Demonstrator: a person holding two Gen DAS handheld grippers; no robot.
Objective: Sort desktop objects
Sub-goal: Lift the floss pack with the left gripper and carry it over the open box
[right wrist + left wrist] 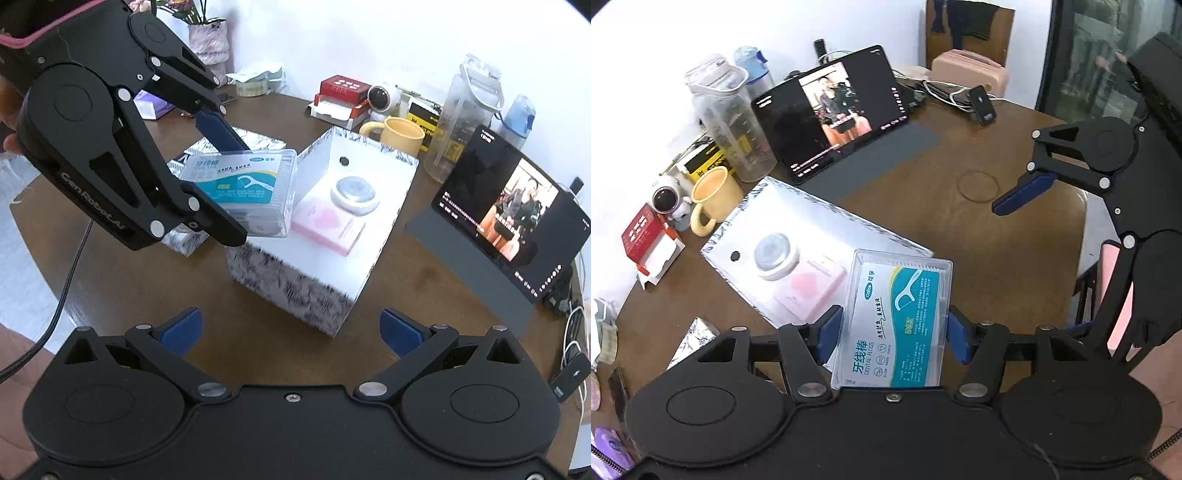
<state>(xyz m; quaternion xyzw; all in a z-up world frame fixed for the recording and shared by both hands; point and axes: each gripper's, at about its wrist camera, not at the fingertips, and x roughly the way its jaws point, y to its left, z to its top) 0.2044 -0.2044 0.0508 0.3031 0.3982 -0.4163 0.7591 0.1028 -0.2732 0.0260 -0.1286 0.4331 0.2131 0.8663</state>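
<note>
My left gripper (892, 334) is shut on a clear dental floss box (897, 321) with a teal and white label, held in the air by the near left rim of an open white box (820, 218). From the right wrist view the dental floss box (243, 188) hangs over the left edge of the white box (295, 284), pinched in the left gripper (225, 184). Inside the white box lie a round white case (355, 194) and a pink packet (327, 223). My right gripper (291, 330) stands open and empty in front of the white box, above the table.
A propped tablet (513, 218) plays video at the right. Behind the box stand a yellow mug (400, 134), a clear bottle (467, 114), a blue bottle (519, 114), a small astronaut figure (384, 98) and a red carton (341, 94). The box lid (236, 146) lies left. Cables (572, 328) trail at the table's right edge.
</note>
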